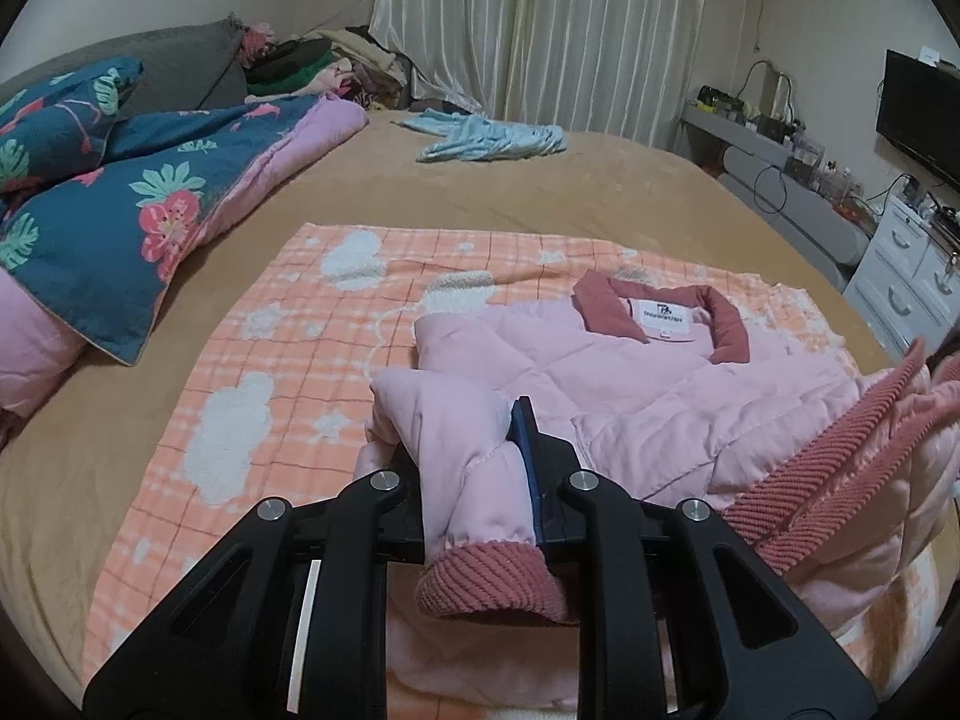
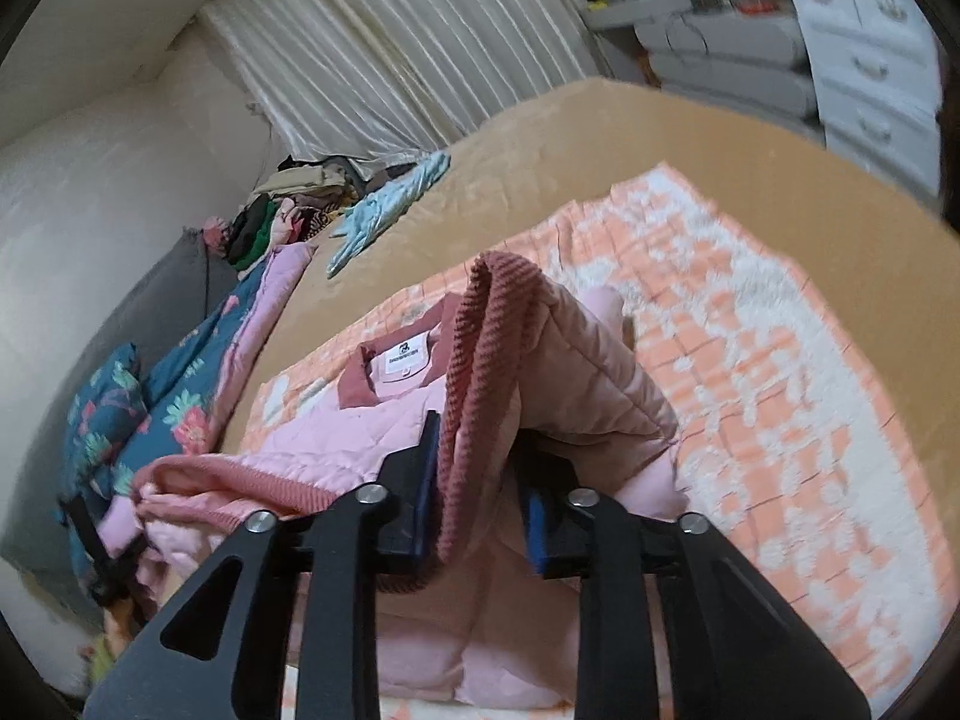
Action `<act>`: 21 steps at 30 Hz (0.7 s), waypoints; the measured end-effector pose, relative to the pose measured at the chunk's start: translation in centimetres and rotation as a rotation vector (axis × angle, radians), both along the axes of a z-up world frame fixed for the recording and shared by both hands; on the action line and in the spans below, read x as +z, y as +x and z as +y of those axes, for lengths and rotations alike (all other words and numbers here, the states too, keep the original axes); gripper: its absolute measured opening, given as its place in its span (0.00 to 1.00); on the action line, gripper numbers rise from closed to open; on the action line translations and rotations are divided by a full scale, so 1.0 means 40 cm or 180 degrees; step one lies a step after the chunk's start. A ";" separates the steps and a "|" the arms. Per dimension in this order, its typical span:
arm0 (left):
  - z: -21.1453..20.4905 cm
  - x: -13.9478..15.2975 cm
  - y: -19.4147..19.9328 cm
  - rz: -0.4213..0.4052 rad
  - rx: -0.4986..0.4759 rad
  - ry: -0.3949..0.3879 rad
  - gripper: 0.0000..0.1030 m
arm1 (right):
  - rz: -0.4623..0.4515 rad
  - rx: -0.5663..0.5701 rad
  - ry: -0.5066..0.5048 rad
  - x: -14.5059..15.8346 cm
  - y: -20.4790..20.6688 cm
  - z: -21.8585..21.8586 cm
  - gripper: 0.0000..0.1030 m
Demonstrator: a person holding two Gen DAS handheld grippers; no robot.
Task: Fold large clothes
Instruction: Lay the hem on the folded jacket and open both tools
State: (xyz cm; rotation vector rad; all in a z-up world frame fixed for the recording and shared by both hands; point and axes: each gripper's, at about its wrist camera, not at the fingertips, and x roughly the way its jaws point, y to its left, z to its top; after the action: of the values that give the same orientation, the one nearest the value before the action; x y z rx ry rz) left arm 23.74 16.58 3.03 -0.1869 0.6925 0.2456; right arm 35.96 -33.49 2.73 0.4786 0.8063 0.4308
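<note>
A pink quilted jacket with a dusty-red collar lies collar-away on an orange checked blanket on the bed. My left gripper is shut on a folded sleeve; its ribbed red cuff hangs down between the jaws. In the right wrist view, my right gripper holds its jaws slightly apart. The jacket's ribbed red hem is raised and draped between them, resting against the left pad with a dark gap before the right pad. That same hem shows lifted at the right of the left wrist view.
A dark blue floral quilt is bunched along the bed's left side. A light blue garment lies on the tan sheet further back, and a pile of clothes sits by the curtain. White drawers stand off the bed's right edge.
</note>
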 end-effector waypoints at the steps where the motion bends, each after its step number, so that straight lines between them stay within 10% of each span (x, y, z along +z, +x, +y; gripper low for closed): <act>1: 0.002 -0.006 0.008 0.0019 0.0000 -0.0003 0.14 | 0.0039 0.0005 0.0103 -0.007 0.008 -0.006 0.42; 4: 0.005 -0.022 0.027 0.0070 -0.0013 -0.0010 0.14 | 0.0083 -0.0023 0.0432 -0.017 0.020 -0.028 0.74; 10: 0.010 -0.053 0.051 0.0146 -0.0011 -0.0037 0.15 | -0.0465 -0.0108 0.0450 0.044 -0.030 -0.081 0.90; 21: 0.028 -0.077 0.070 0.0165 0.0000 -0.0224 0.19 | -0.0414 -0.0169 -0.0833 -0.085 -0.088 -0.076 0.95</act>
State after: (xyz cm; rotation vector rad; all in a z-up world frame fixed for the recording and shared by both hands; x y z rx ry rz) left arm 26.54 17.70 -0.06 -0.2483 0.7532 0.2270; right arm 32.43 -36.53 -0.67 0.2255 0.7104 0.2984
